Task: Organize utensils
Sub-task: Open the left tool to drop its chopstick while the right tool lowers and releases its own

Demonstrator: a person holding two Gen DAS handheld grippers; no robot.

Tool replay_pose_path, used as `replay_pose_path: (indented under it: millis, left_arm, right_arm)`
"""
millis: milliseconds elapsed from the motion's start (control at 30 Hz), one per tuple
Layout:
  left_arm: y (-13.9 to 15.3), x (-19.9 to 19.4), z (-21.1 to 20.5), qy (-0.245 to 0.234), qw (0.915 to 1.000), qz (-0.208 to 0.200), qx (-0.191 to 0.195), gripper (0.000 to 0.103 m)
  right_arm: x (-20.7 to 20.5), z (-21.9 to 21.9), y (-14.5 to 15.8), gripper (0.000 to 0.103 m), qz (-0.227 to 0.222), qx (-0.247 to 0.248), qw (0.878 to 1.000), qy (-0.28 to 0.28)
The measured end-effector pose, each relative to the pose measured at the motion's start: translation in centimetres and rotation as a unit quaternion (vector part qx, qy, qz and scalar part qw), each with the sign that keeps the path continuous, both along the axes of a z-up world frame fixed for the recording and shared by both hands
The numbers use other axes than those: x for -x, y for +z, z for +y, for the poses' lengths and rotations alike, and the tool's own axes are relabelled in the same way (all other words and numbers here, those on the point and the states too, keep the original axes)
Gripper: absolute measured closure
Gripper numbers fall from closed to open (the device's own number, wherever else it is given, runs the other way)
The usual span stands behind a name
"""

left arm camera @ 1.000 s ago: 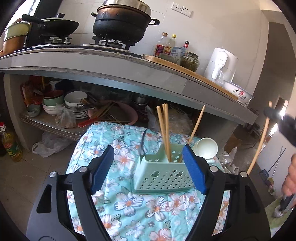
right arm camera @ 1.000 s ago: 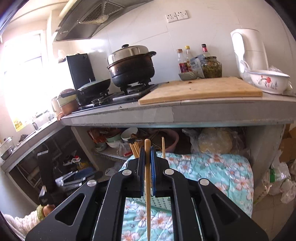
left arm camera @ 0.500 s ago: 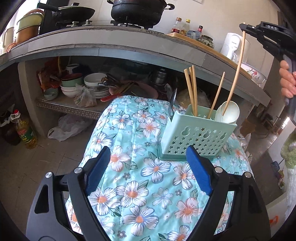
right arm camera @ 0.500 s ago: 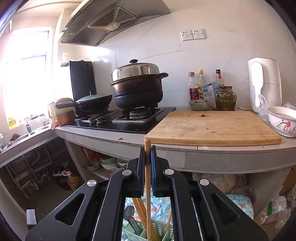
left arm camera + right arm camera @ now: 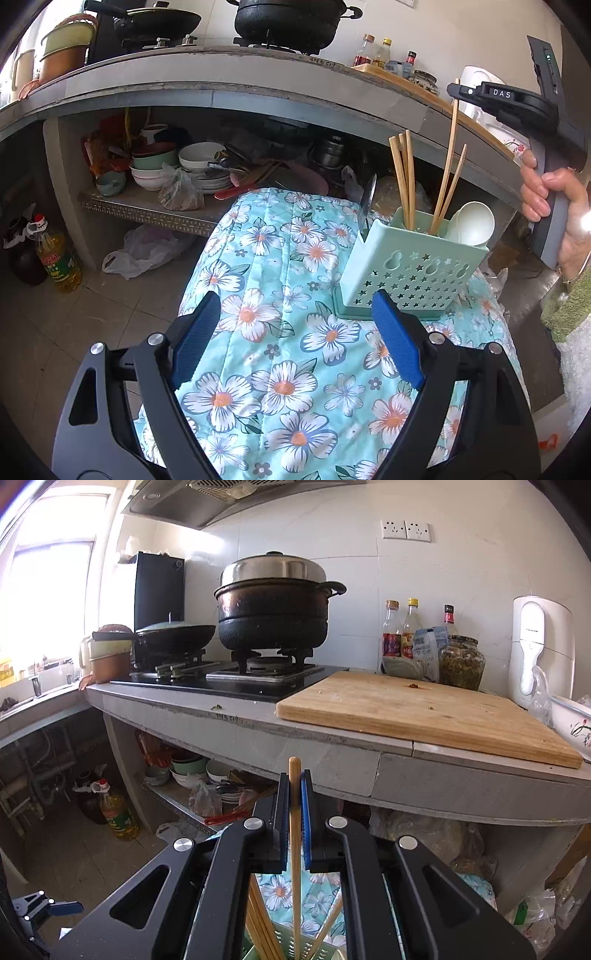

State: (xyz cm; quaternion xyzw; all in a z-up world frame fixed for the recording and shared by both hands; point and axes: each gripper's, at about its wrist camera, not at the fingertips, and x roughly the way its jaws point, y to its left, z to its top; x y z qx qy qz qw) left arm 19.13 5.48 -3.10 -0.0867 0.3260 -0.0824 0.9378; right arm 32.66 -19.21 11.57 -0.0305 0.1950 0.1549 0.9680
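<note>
From the left wrist, the left gripper [image 5: 291, 334] hangs spread and empty over the floral cloth [image 5: 280, 387], just short of the green utensil holder [image 5: 410, 273]. From the right wrist, the right gripper [image 5: 294, 805] clamps a chopstick [image 5: 294, 834] whose tip enters the holder; releasing it looks next.

wooden chopstick [image 5: 294, 834], perforated plastic caddy [image 5: 410, 273], quilted cloth [image 5: 280, 354]

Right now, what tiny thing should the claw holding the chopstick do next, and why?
Probably open the right claw and let go. It is shut on a chopstick that stands nearly upright, with its lower end already inside the green holder beside the other chopsticks. The left claw is open, holds nothing and sits clear of the holder, so nothing blocks the drop.
</note>
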Motion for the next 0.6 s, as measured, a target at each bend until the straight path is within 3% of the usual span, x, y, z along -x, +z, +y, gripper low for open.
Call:
replay_pose_path:
  millis: [400, 600]
  left_arm:
    - [-0.4, -0.7, -0.2, -0.003, 1.0, 0.008, 0.004, 0.023]
    - [-0.3, -0.5, -0.9, -0.007, 0.9999, 0.008, 0.0, 0.023]
  right_arm:
    - [0.3, 0.4, -6.0, 0.097, 0.075, 0.035, 0.996, 0.021]
    - [0.6, 0.3, -6.7, 0.094, 0.098, 0.033, 0.994, 0.027]
